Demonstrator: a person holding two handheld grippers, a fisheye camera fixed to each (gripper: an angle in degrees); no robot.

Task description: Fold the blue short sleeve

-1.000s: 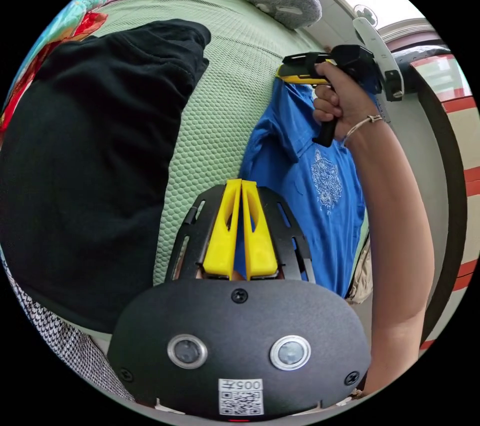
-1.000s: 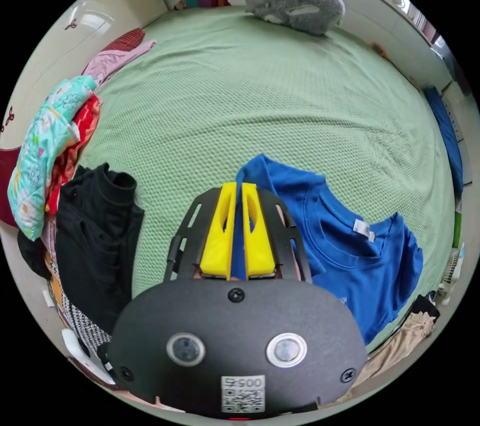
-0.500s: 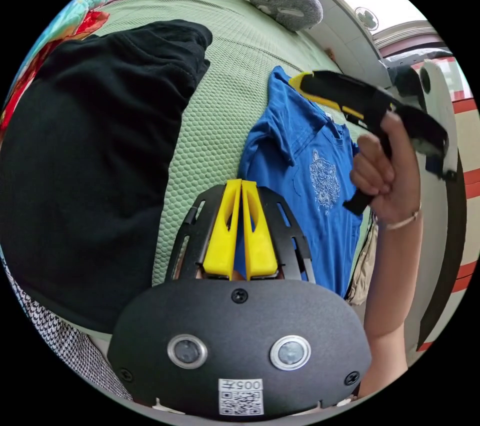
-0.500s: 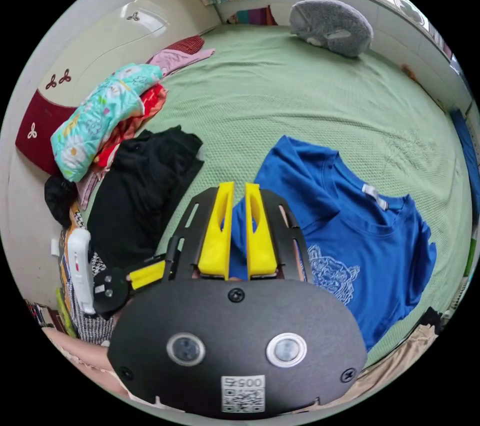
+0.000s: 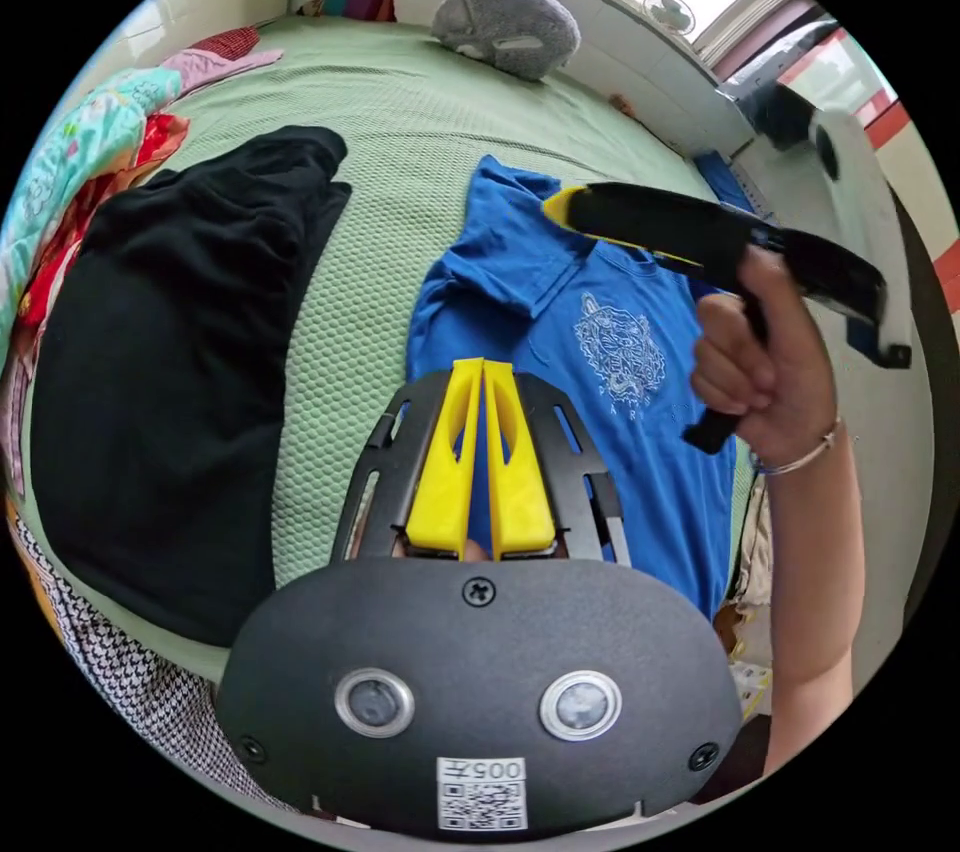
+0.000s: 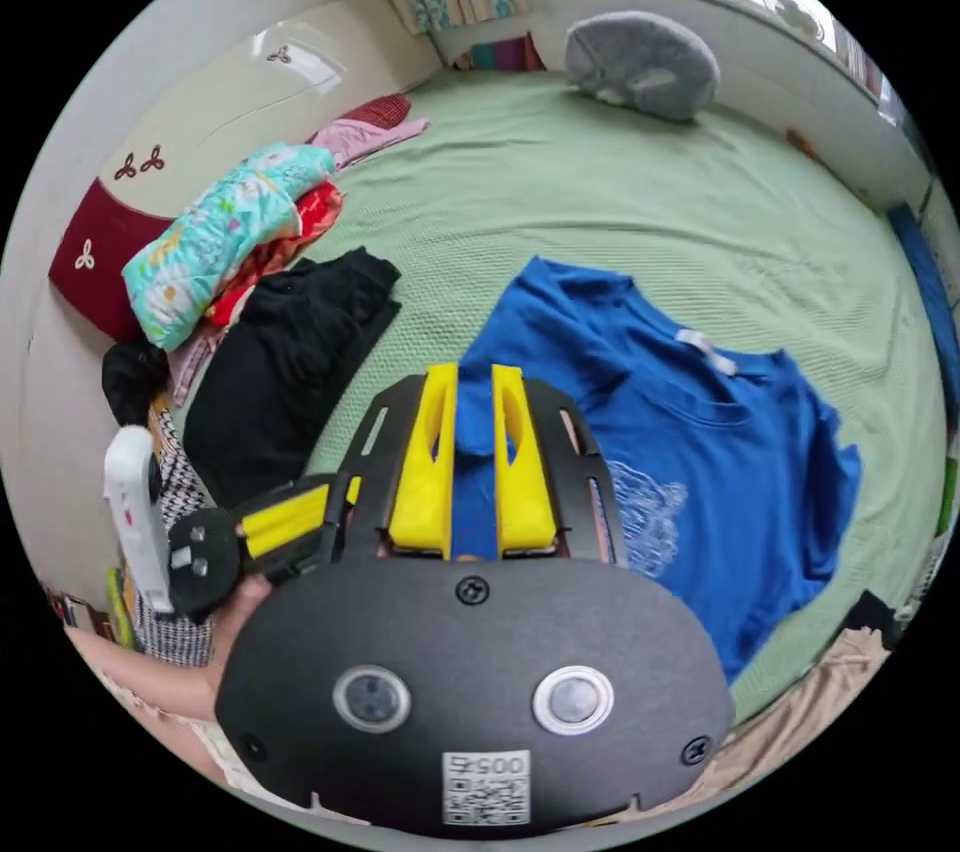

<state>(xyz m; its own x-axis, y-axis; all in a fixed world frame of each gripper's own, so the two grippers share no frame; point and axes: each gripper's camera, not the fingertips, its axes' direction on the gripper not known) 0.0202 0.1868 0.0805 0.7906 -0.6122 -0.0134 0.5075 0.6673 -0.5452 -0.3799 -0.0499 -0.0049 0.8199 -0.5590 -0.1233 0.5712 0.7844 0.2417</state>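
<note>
The blue short-sleeve shirt (image 5: 600, 312) lies spread front-up on the green bed, with a pale printed emblem on its chest. My left gripper (image 5: 483, 364) is at the shirt's near edge, jaws together with blue cloth pinched between them. In the left gripper view a hand holds the right gripper (image 5: 560, 207) over the shirt's collar area. In the right gripper view the shirt (image 6: 720, 452) shows its collar tag. My right gripper (image 6: 474, 370) hovers above the shirt's left side with a clear gap between its jaws. The left gripper (image 6: 290, 522) appears low at the left.
A black garment (image 5: 170, 342) lies on the bed left of the shirt. A pile of colourful clothes (image 6: 230, 232) sits by the wall beyond it. A grey plush cushion (image 6: 640, 62) rests at the far end of the green bedspread (image 6: 600, 192). Beige cloth (image 6: 810, 692) hangs at the bed's edge.
The right gripper let go of the shirt's shoulder, opened its jaws and drew back above it. The shirt now lies flatter on the bed. The left gripper stays shut on the shirt.
</note>
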